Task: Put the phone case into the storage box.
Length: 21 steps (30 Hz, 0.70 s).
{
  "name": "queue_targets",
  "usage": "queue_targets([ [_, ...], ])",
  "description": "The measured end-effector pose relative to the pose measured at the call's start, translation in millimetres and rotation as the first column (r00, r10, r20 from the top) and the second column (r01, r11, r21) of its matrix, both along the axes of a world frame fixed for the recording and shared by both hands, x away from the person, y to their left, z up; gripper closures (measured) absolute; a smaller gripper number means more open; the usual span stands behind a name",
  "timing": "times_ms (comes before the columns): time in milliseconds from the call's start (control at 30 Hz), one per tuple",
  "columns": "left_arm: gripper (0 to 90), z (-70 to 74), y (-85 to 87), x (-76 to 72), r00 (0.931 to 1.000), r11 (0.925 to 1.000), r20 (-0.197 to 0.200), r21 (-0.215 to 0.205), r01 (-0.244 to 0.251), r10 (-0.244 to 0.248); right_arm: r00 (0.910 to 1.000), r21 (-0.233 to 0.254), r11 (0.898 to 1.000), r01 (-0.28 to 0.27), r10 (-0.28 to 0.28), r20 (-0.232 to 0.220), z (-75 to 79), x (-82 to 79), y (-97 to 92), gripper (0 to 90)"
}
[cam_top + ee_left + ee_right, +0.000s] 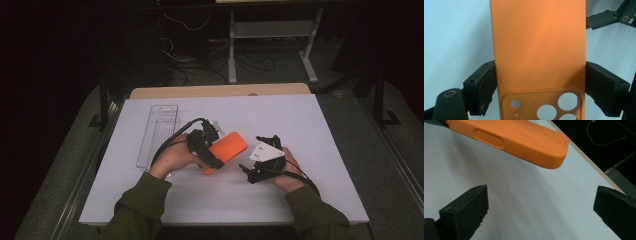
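Orange phone case (537, 50) clamped in the left gripper (540, 85), both pads (487, 85) pressing its long edges just above the round camera cutouts, the flat back facing the camera. In the high view the case (227, 148) sits above the middle of the white table (310, 125), slanting up and right out of that gripper (205, 147). Just to its right, the right gripper (255, 167) waits with jaws spread wide, nothing between them; in its own view, the case's rounded end (524, 138) hangs ahead, apart from the jaws. Farther back on the left, a clear plastic tray (157, 134) lies flat on the table.
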<state>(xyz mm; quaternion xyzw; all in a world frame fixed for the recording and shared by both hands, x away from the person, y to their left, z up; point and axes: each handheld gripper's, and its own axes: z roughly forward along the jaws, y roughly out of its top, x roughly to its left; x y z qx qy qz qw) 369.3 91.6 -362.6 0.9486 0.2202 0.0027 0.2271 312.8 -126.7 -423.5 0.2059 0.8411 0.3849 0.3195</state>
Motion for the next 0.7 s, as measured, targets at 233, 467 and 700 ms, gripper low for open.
queue_targets([
  [233, 15.4, 0.4, 0.2, 0.3, 1.0, 1.0, 0.0, -0.002, 0.0, 0.0, 0.9997, -0.018, 1.0, 0.0, 0.001, 0.025, 1.6, -1.6, -0.2, 0.0],
  [467, 15.4, 1.0, 0.2, 0.9, 0.9999, 0.9999, 0.001, 0.008, 0.014, -0.014, 0.9985, -0.031, 1.0, 0.0, 0.001, 0.054, 2.5, -1.8, -1.2, 0.0],
  [700, 15.4, 1.4, 2.7, 1.4, 1.0, 1.0, -0.003, 0.004, 0.0, 0.0, 0.9976, -0.028, 1.0, 0.002, 0.0, 0.07, 4.4, -2.0, -1.9, 0.0],
])
